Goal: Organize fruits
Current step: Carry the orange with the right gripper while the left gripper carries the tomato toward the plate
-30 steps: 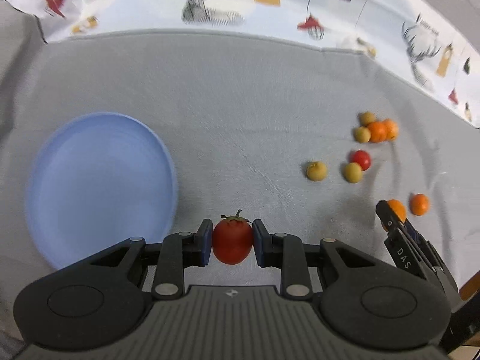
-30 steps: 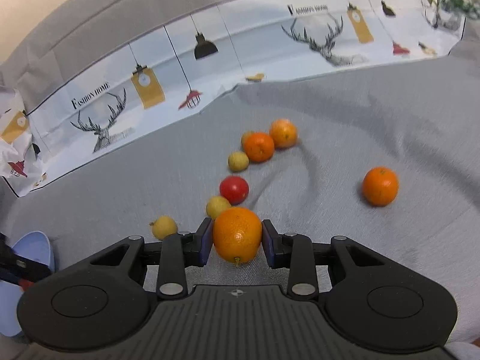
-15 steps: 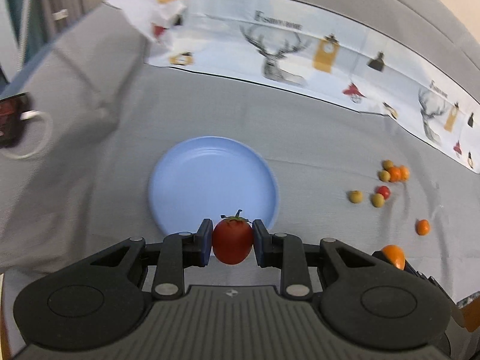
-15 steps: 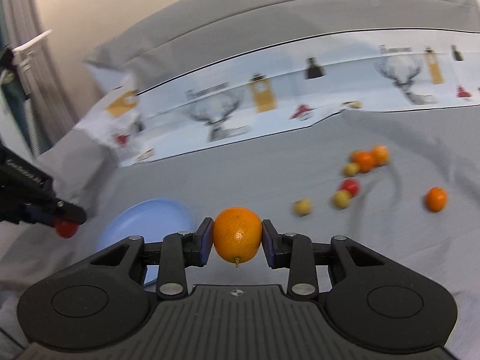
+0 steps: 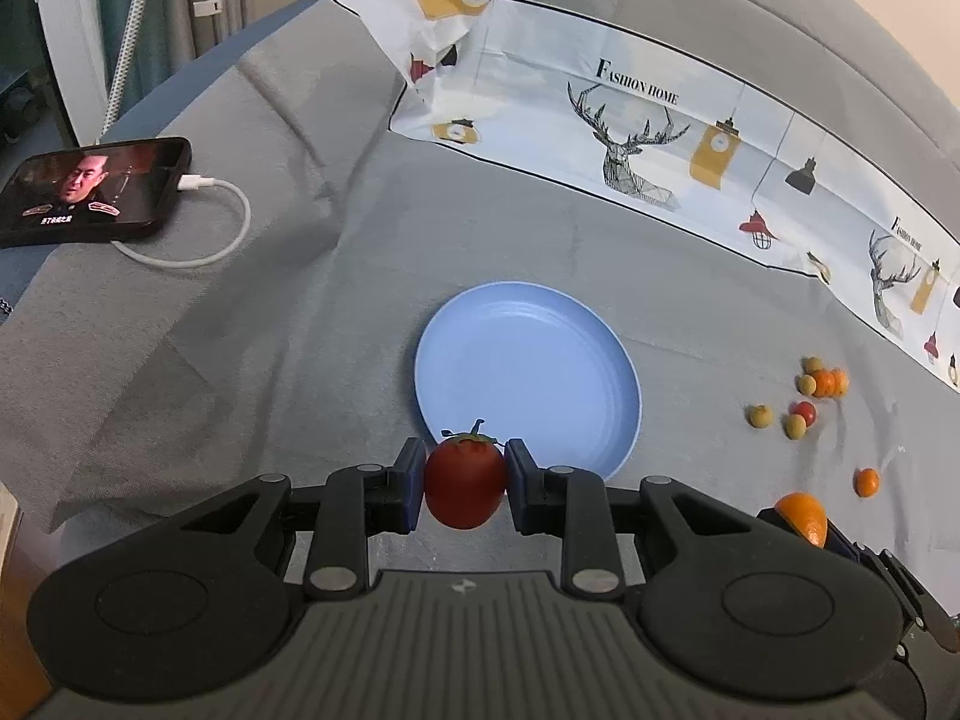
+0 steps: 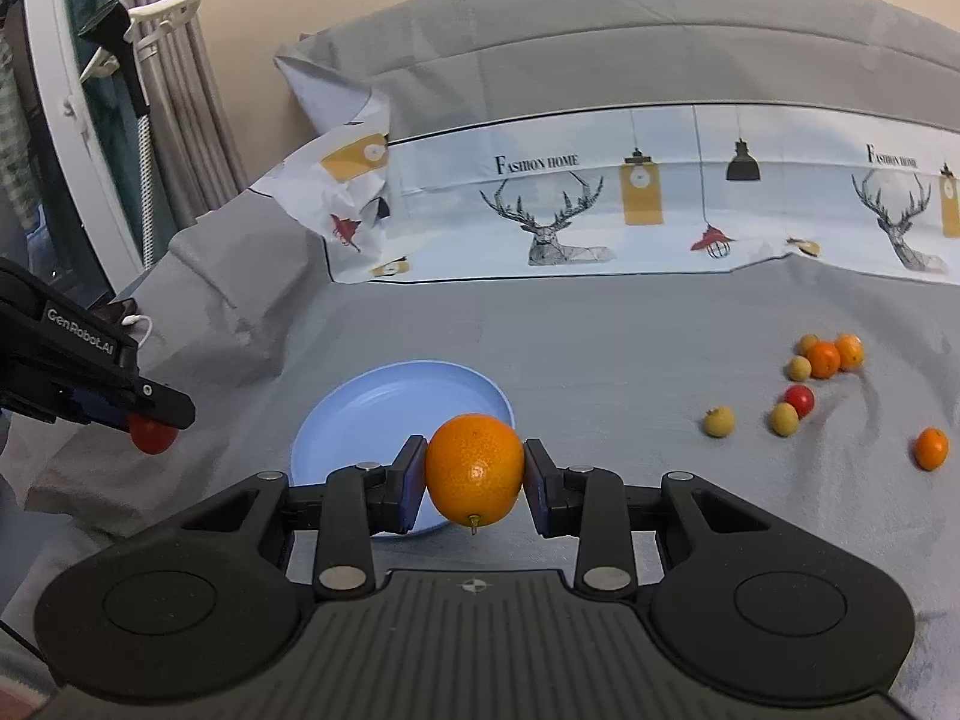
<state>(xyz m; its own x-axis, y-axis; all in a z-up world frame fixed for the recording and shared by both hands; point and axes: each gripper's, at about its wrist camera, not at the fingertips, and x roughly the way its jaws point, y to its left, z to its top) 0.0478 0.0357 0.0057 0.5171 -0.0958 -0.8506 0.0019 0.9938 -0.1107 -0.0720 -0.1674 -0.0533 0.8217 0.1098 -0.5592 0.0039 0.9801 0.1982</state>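
Grey bedding (image 5: 540, 240) spreads under both cameras, with a deer-print cloth (image 6: 600, 210) along the back and a phone (image 5: 90, 189) charging far off to the side. My left gripper (image 5: 465, 483) has its pads pressed on a red tomato (image 5: 465, 489), hanging just before the near rim of the empty blue plate (image 5: 540, 360). My right gripper (image 6: 475, 471) is clamped on an orange (image 6: 475, 468), also short of the plate. I judge the tomato soft and thin-skinned, so it wants a light squeeze across its widest part; the orange looks firmer, but round and liable to roll once set down. Loose fruits (image 6: 798, 384) lie well apart from the plate.
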